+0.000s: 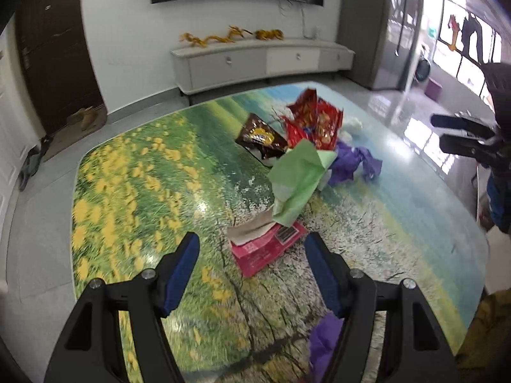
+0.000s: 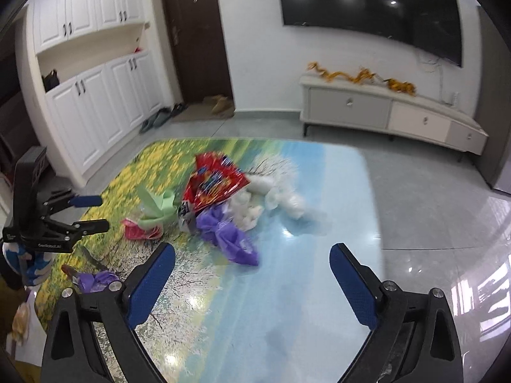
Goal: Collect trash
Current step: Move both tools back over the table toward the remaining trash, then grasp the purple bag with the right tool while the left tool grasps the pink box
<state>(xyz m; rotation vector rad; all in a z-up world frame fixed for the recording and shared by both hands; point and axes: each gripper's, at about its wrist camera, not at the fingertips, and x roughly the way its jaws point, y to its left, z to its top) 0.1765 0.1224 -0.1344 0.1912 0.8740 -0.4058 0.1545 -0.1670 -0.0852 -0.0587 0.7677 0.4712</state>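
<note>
On the table [image 1: 134, 172] printed with a meadow scene, the trash sits heaped toward the middle and far side: a red snack bag [image 1: 314, 121], a brown wrapper [image 1: 260, 135], green paper [image 1: 298, 178], purple paper [image 1: 351, 162] and a pink carton [image 1: 266, 245], with white tissue [image 2: 281, 198] behind them. Wide bare tabletop runs to the left edge and the near right corner. Both the left gripper [image 1: 252, 257] and the right gripper [image 2: 252, 266] hover with jaws parted and empty. Another purple scrap [image 1: 324, 341] lies at the near edge.

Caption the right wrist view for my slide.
Open right gripper above a landscape-print table, facing a pile of trash.
</note>
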